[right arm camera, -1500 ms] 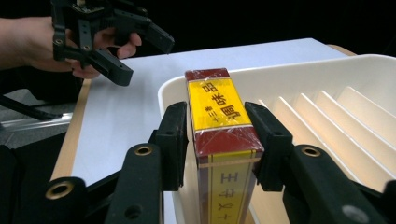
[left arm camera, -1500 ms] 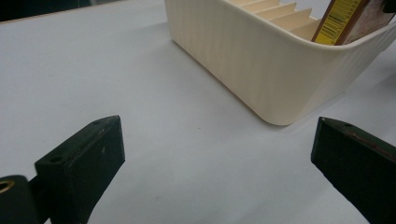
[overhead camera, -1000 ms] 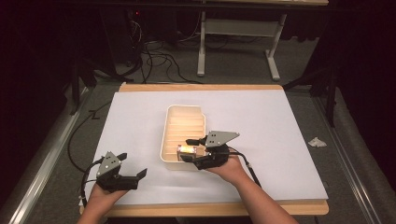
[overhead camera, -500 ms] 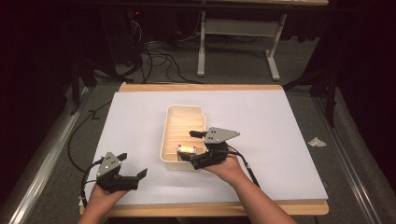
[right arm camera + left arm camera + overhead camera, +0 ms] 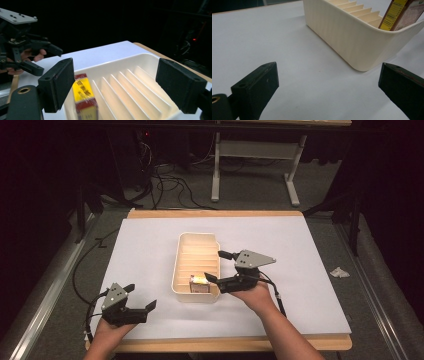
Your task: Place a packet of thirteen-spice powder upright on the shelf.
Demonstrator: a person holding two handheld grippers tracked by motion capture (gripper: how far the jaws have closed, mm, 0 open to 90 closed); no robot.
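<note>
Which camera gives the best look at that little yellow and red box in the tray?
The right gripper view: the box stands close up in the tray's near slot. The left gripper view catches its barcoded corner over the rim; the high view shows it small.

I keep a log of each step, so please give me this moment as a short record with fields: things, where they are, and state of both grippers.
surface: white table
tray: cream slotted tray, mid-table
box: small yellow and red box, upright in the tray's near end slot
right gripper: right gripper over the tray's near right edge, jaws just opened, nothing between them, box released
left gripper: left gripper near the table's front left, open, holding nothing
floor: crumpled paper right of the table
</note>
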